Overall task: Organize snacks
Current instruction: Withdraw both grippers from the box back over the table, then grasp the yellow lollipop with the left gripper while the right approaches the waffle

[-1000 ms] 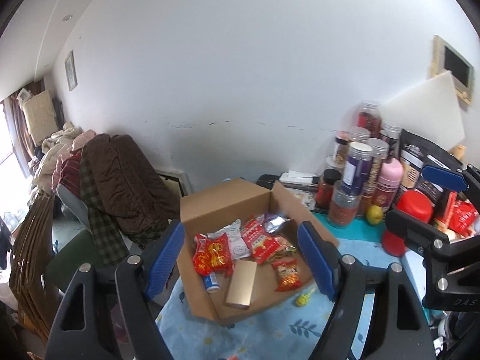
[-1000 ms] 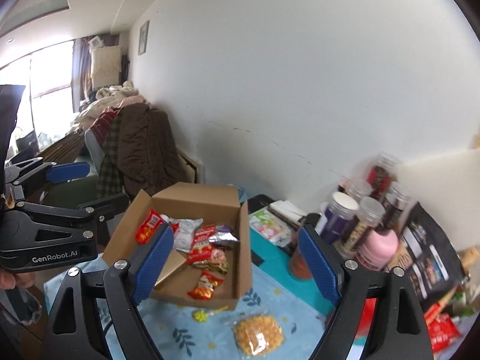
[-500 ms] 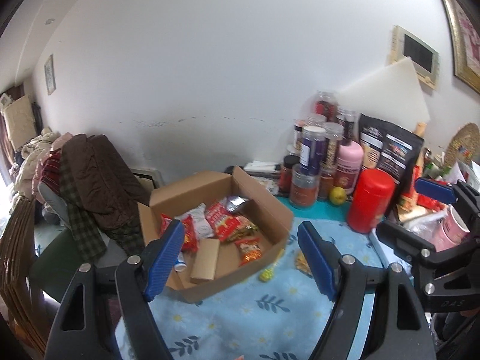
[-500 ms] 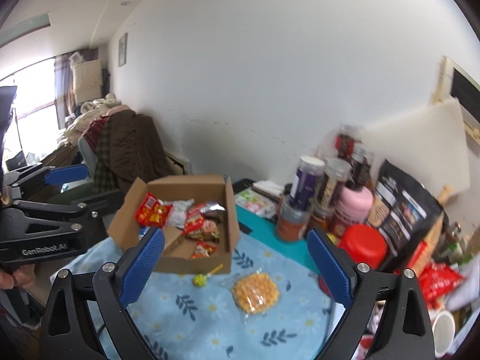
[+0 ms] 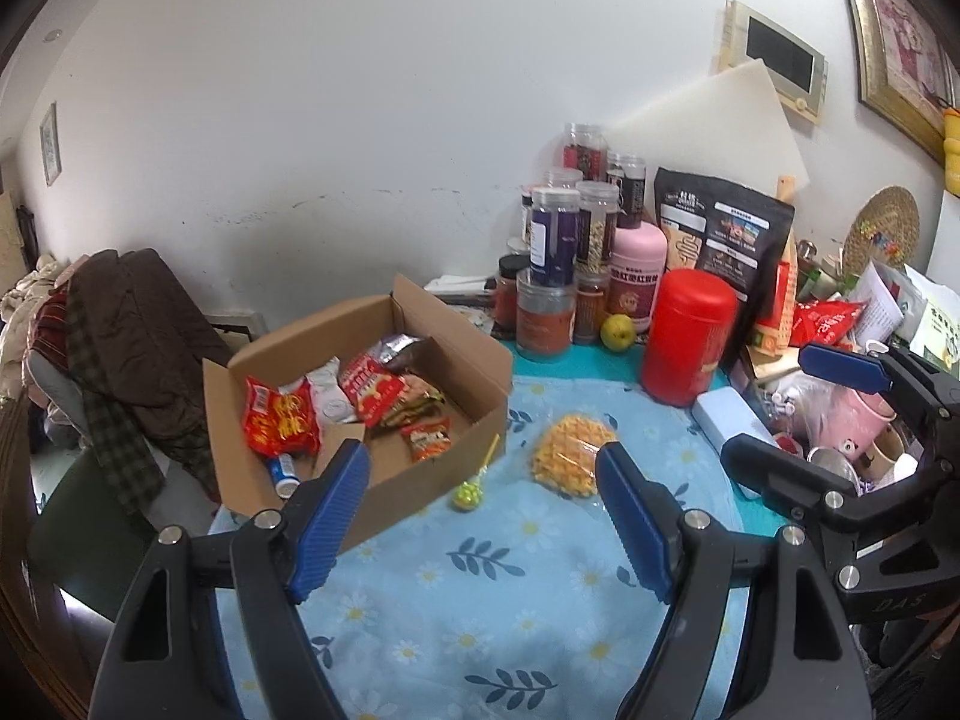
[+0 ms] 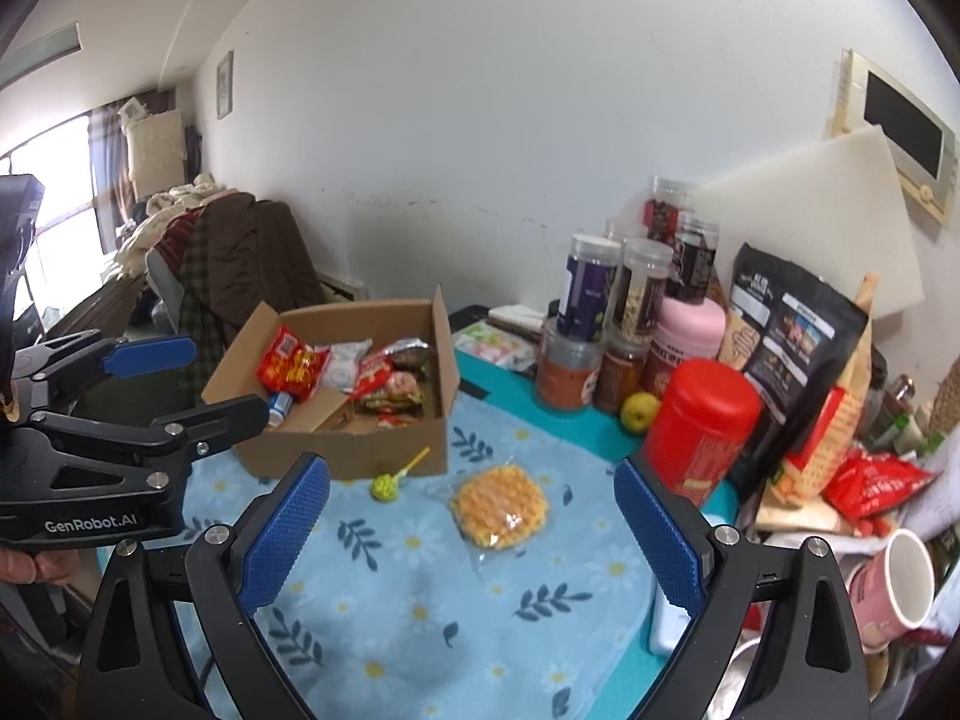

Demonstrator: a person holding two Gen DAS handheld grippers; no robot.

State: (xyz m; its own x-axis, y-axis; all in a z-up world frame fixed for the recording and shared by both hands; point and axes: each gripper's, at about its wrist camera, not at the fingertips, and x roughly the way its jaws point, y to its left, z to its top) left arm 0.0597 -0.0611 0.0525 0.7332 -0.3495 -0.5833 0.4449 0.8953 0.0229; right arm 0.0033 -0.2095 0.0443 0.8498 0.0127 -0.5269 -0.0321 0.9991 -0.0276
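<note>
We find the left gripper (image 5: 483,513) with fingers spread and nothing between them; the cardboard box (image 5: 420,468) of snacks sits just beyond its left finger. The right gripper (image 6: 471,531) stands wide apart, also empty. The yellow snack packet (image 6: 501,504) lies on the floral cloth (image 6: 420,612) ahead, between its fingers, and the green lollipop (image 6: 384,486) nearer the left one.

a blue daisy-print cloth (image 6: 420,588) is covering the table — a cardboard box (image 6: 354,450), a yellow lollipop (image 6: 384,487), a clear bag of yellow snacks (image 6: 501,505) and a red canister (image 6: 699,432) are sitting on it.
</note>
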